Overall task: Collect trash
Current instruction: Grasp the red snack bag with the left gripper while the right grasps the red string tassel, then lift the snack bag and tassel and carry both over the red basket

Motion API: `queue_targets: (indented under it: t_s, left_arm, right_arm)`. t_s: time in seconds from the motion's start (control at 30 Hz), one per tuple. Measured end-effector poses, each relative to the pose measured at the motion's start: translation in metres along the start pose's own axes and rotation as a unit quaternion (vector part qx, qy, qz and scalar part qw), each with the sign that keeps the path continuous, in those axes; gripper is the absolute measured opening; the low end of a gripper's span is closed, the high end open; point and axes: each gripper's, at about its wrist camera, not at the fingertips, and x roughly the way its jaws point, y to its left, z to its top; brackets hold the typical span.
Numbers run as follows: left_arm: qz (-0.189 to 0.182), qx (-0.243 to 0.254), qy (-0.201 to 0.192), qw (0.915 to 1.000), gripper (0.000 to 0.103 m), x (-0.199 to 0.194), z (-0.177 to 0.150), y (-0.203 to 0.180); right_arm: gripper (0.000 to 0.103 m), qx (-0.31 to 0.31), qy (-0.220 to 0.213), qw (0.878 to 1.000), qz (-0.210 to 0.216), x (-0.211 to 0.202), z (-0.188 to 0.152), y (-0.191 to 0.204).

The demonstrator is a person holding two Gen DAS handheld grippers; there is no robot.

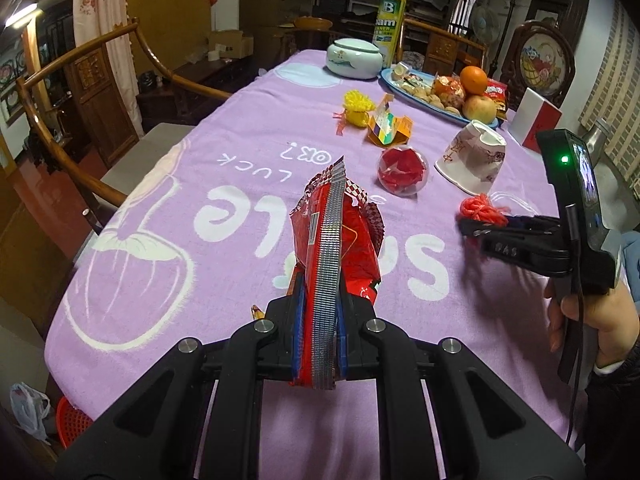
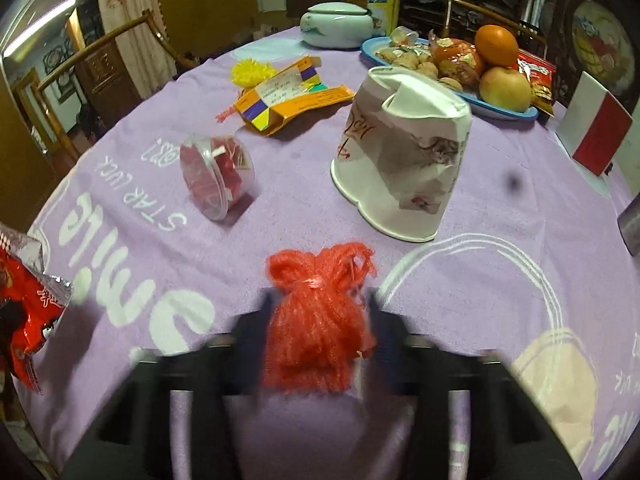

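Observation:
My left gripper (image 1: 319,308) is shut on a red and silver snack wrapper (image 1: 336,248), held above the purple tablecloth (image 1: 160,208); the wrapper also shows at the left edge of the right wrist view (image 2: 28,308). My right gripper (image 2: 318,308) has its fingers on both sides of a red mesh net bundle (image 2: 316,320), and it also shows in the left wrist view (image 1: 480,226). On the cloth lie a crushed paper cup (image 2: 404,160), a clear tub of red scraps (image 2: 218,176), an orange carton (image 2: 288,96) and a yellow mesh net (image 2: 250,70).
A blue plate (image 2: 504,110) with fruit and snacks stands at the back right, beside a pale lidded jar (image 2: 340,24) and a yellow spray can (image 1: 390,20). A red and white box (image 2: 596,132) stands at the right. Wooden chairs (image 1: 80,92) ring the table. A red basket (image 1: 72,420) sits on the floor at lower left.

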Motion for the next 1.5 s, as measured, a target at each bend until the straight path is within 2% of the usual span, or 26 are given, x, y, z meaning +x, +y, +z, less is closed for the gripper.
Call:
queue_targets:
  t_s: [0.07, 0.23, 0.57, 0.77, 0.97, 1.27, 1.5]
  left_arm:
    - [0.001, -0.004, -0.002, 1.0000, 0.014, -0.002, -0.001, 0.002]
    - [-0.001, -0.006, 0.000, 1.0000, 0.014, -0.004, -0.005, 0.001]
    - [0.005, -0.014, -0.005, 0.9999, 0.014, -0.023, -0.021, 0.003]
    - [0.014, -0.025, -0.021, 0.9994, 0.014, -0.048, -0.035, 0.011]
    - [0.016, -0.033, -0.051, 0.9980, 0.014, -0.083, -0.051, 0.021]
    - [0.032, -0.051, -0.074, 0.9954, 0.014, -0.119, -0.079, 0.048]
    - [0.065, -0.091, -0.082, 0.9903, 0.014, -0.142, -0.104, 0.093]
  right_arm:
    - [0.030, 0.013, -0.008, 1.000, 0.023, -0.008, -0.001, -0.001]
    - [0.030, 0.009, -0.031, 0.998, 0.045, -0.033, -0.011, 0.004]
    - [0.030, -0.034, -0.042, 0.993, 0.105, -0.071, -0.044, 0.047]
    - [0.030, -0.052, -0.054, 0.988, 0.139, -0.091, -0.062, 0.073]
    - [0.030, -0.082, -0.064, 0.983, 0.154, -0.112, -0.078, 0.103]
    - [0.030, -0.126, -0.072, 0.972, 0.184, -0.139, -0.100, 0.149]
    - [0.030, -0.178, -0.064, 0.958, 0.213, -0.146, -0.110, 0.208]
